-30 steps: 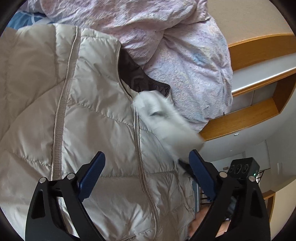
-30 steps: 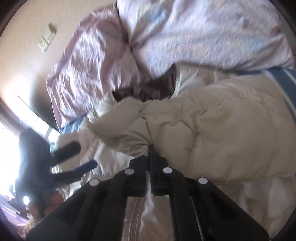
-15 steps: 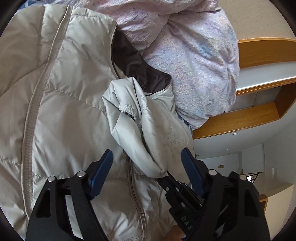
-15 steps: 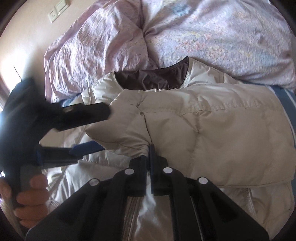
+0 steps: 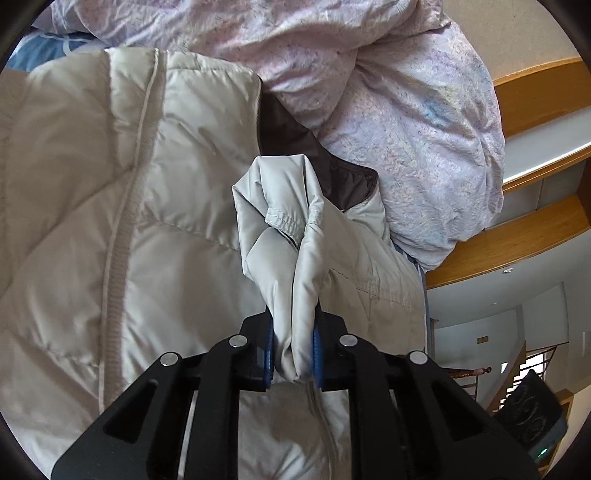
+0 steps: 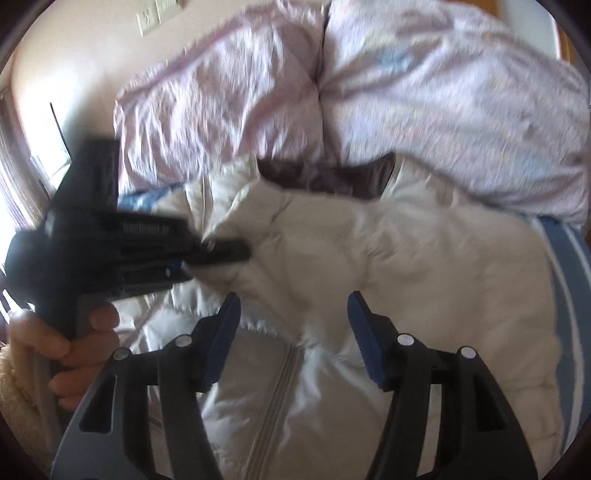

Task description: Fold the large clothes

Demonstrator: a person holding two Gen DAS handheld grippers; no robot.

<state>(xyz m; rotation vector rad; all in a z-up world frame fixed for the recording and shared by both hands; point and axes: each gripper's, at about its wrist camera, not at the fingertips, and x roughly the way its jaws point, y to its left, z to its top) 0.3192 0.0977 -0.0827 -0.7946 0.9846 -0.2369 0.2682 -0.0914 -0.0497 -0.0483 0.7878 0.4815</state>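
A beige puffer jacket (image 5: 155,229) lies zipped, front up, on the bed, its dark-lined collar (image 5: 295,136) toward the pillows. One sleeve (image 5: 280,236) is folded across the chest, cuff pointing at the collar. My left gripper (image 5: 293,332) is closing, and its blue pads pinch that sleeve. From the right wrist view the left gripper (image 6: 207,254) shows at the left with a hand (image 6: 74,343) on its handle. My right gripper (image 6: 293,299) hovers over the jacket (image 6: 406,266); its jaws are opening and the pads press on nothing.
A crumpled lilac duvet (image 5: 406,110) is heaped behind the collar. Wooden shelves (image 5: 517,236) stand to the right, and a blue striped sheet (image 6: 569,266) shows beside the jacket. A wall switch (image 6: 151,14) sits above the bed. Part of the right gripper (image 5: 532,413) shows low right.
The left gripper's wide jaws have come together on the sleeve. The right gripper, shut on that sleeve before, has let it go, opened and drawn back.
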